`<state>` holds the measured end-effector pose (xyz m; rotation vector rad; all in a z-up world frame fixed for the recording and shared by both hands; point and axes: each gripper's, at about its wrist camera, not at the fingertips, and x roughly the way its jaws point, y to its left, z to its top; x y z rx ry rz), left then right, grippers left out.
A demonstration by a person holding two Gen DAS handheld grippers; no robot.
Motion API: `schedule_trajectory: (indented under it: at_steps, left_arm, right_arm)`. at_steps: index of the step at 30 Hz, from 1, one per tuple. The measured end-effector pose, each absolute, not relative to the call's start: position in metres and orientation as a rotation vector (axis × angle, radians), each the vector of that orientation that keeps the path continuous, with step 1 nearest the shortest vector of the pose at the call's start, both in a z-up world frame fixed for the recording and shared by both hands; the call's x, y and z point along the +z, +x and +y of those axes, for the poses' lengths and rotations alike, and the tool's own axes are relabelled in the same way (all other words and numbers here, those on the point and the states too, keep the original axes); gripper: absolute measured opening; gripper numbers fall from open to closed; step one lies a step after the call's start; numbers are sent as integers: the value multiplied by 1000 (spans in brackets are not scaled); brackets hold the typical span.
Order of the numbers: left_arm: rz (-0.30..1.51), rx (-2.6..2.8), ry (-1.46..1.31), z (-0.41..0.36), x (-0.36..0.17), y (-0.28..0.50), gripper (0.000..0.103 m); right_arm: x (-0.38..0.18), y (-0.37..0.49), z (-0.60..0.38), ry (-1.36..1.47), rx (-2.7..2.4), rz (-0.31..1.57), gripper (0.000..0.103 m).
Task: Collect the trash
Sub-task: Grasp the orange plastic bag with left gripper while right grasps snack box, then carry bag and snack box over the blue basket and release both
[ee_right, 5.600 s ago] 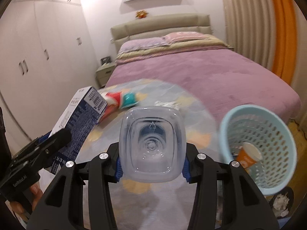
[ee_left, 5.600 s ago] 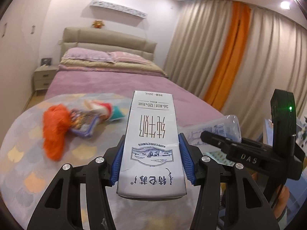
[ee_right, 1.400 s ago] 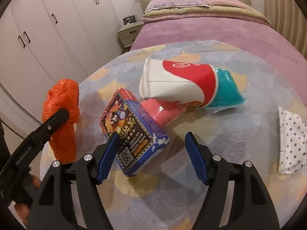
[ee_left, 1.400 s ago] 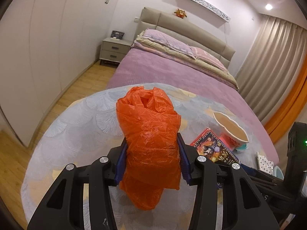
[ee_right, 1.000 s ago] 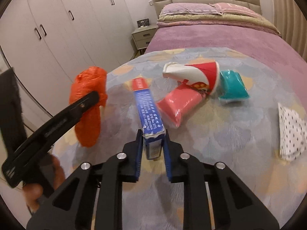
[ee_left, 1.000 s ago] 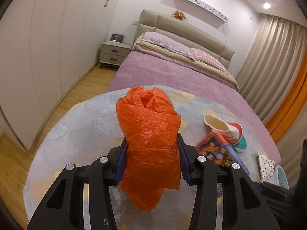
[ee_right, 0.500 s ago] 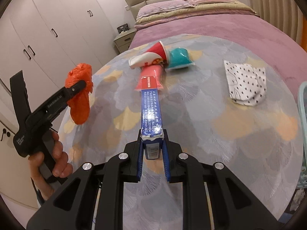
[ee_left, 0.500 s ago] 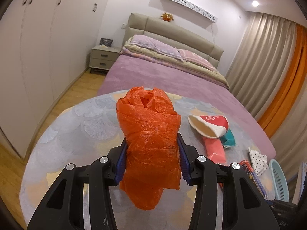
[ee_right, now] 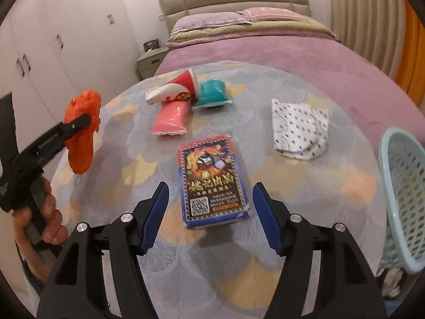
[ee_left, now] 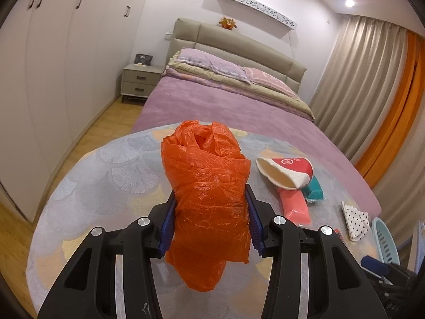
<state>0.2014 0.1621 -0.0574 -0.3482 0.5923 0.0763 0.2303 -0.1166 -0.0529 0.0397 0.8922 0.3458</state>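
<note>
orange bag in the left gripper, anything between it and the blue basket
Probably not. The orange bag is held above the table; the card box, polka-dot cloth and cup lie low, below a path to the basket.

The pale blue perforated plastic basket (ee_right: 403,202) runs off the right edge of the right wrist view, its contents out of sight. The blue printed card box (ee_right: 212,180) is motion-blurred, so whether it rests on the table cannot be told. In the left wrist view, the crumpled orange plastic bag (ee_left: 209,199) hides the tabletop behind it.
</note>
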Motion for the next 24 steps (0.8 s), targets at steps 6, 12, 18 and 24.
schedule_trajectory:
  at_steps: [6, 12, 18, 24]
  left_arm:
    - [593, 76, -347, 161, -58, 201, 45]
    - [593, 77, -346, 159, -57, 201, 45]
    - [592, 77, -344, 158, -57, 200, 45]
    - [594, 77, -344, 157, -58, 201, 45]
  right_arm:
    - [-60, 239, -100, -50, 328, 898, 66]
    - [-64, 242, -92, -104, 296, 885, 66]
    - [-67, 248, -93, -114, 278, 885, 66]
    - [-75, 252, -90, -116, 299, 919, 66]
